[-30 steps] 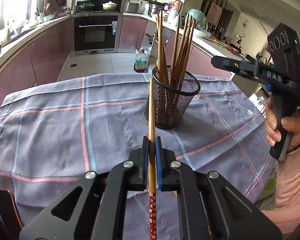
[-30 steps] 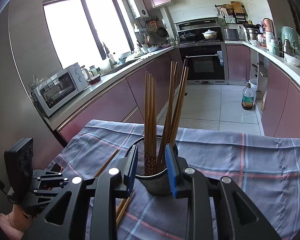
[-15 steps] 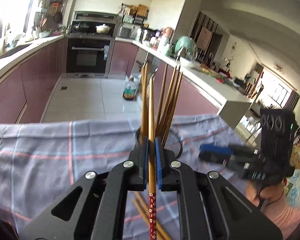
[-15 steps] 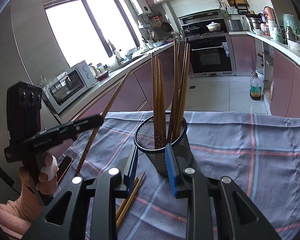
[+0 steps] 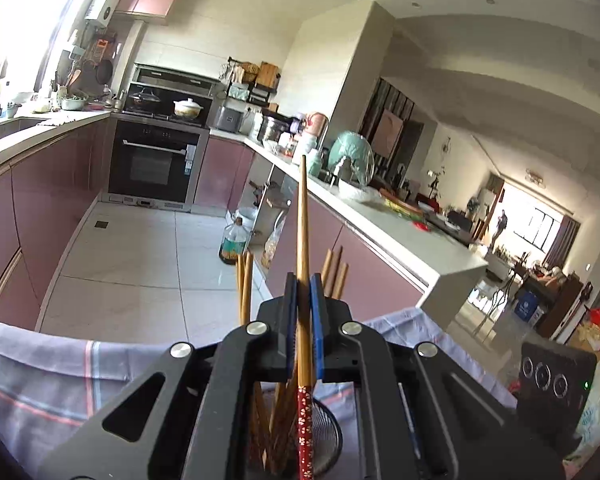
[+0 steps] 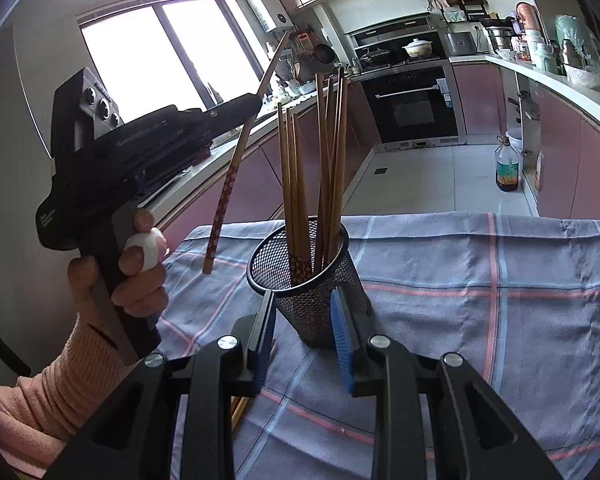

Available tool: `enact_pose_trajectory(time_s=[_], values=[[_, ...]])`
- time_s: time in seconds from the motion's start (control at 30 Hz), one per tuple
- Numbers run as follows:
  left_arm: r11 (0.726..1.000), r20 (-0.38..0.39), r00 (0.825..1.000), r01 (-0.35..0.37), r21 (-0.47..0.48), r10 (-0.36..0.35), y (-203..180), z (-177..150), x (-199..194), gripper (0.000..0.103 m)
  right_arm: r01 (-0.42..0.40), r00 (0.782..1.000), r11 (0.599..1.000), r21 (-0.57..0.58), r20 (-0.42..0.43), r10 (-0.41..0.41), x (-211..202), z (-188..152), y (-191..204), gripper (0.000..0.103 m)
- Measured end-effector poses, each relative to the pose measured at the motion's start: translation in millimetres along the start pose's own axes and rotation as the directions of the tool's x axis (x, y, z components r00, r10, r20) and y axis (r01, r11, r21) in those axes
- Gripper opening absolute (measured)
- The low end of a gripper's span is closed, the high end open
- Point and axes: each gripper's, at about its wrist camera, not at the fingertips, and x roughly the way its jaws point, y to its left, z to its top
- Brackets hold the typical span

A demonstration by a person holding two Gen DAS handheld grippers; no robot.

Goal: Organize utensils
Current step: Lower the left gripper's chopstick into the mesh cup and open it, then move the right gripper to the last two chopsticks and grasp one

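Chopsticks are the whole game here. One chopstick (image 6: 236, 162) is pinched in the left tongs (image 5: 303, 322), which are closed right down on its plain wooden shaft, so the red patterned end hangs low and the thin tip points up and away. Gripping it mid-shaft like that makes sense to me: the heavy decorated end can go down first, same way round as the bunch already standing in the holder (image 6: 308, 276).

That black mesh holder sits on the desk (image 6: 480, 300), which is covered with a blue-grey checked cloth, and it already has a good handful of chopsticks leaning against its rim. In the right wrist view the carried one is up in the air just to the left of the holder, its low end about level with the rim but still outside it. So it's not in yet.

The right tongs (image 6: 306, 346) sit part-open with a blue pad on either side of the holder's base. I can't honestly tell if the pads are touching the mesh or just bracketing it, but my guess is they're there to stop the light cup tipping when the stick drops in.

A few more chopsticks (image 6: 240, 410) lie on the cloth by the right tongs, so there's still more to collect.
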Motion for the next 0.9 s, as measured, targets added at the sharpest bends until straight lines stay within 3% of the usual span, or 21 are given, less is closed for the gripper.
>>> enact_pose_trajectory(time_s=[0.33, 0.5, 0.73, 0.77, 0.8, 0.9], values=[[0.989, 0.037, 0.992, -0.125, 0.08, 0.122, -3.0, -27.6, 42.0, 0.007, -0.01, 1.0, 1.0, -0.012, -0.02, 0.01, 6.8, -6.3, -0.6, 0.027], [0.987, 0.047, 0.991, -0.128, 0.1, 0.124, -5.0, -42.2, 34.2, 0.007, -0.024, 0.999, 1.0, -0.011, -0.028, 0.023, 10.6, -6.0, -0.1, 0.027], [0.983, -0.028, 0.991, -0.125, 0.138, 0.13, 2.0, -58.6, 15.9, 0.009, -0.038, 0.998, 0.999, -0.024, -0.057, 0.037, 16.3, -7.2, 4.1, 0.031], [0.981, -0.028, 0.989, -0.137, 0.139, 0.142, 3.7, -62.6, 11.2, 0.012, -0.036, 0.998, 0.999, -0.03, -0.061, 0.034, 17.1, -8.2, 5.5, 0.031], [0.98, -0.035, 0.989, -0.141, 0.138, 0.147, 6.0, -65.0, 6.7, 0.022, -0.038, 0.997, 0.999, -0.032, -0.067, 0.036, 18.4, -9.1, 6.1, 0.031], [0.982, -0.051, 0.987, -0.148, 0.12, 0.155, 11.4, -72.1, -4.2, 0.027, -0.039, 0.997, 0.999, -0.031, -0.075, 0.036, 20.7, -11.0, 7.0, 0.031]])
